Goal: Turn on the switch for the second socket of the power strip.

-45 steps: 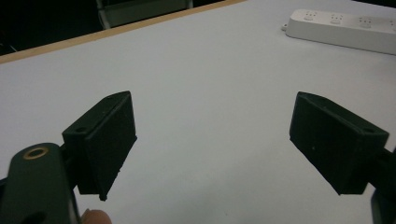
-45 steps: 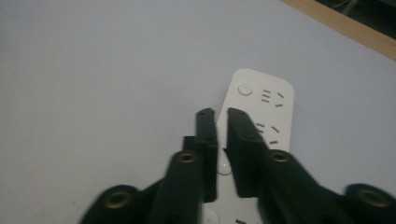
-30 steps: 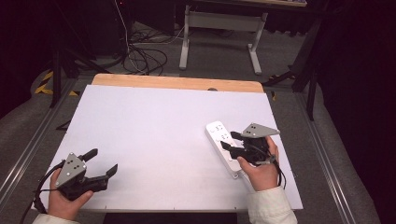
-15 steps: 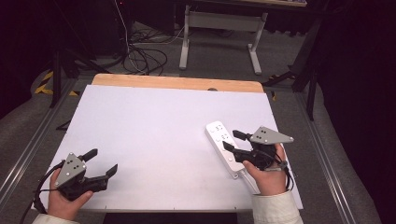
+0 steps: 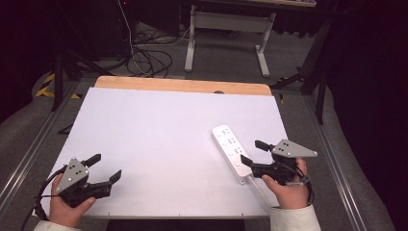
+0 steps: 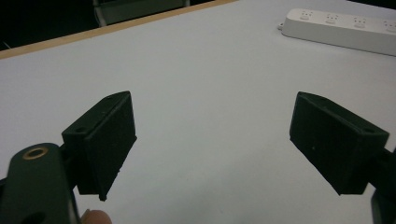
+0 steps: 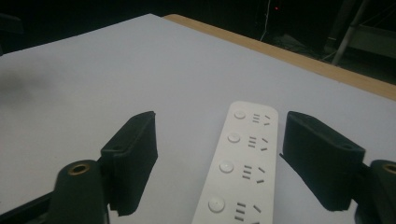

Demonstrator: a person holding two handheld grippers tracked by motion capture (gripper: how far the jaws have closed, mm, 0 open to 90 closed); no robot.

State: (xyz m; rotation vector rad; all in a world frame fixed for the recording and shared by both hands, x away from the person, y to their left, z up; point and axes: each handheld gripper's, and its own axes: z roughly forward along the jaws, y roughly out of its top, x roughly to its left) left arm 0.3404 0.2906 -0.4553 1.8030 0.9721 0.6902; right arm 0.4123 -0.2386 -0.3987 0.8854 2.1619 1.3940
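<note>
A white power strip lies flat on the right half of the white table top, and its white cord runs toward the near edge under the right hand. My right gripper hovers at the strip's near right end. Its jaws have just been opening and now stand wide. In the right gripper view the power strip runs ahead between the open jaws of the right gripper, untouched by either pad. My left gripper rests open and empty at the near left corner. The left gripper looks across bare table toward the power strip.
A wooden strip edges the table's far side. Beyond it stand a white desk frame and loose cables on the floor. Metal rails run along both sides of the table.
The right gripper slid right and back off the strip's near end, and its jaws spread wider. The strip stays flat in place. The left gripper has not moved.
</note>
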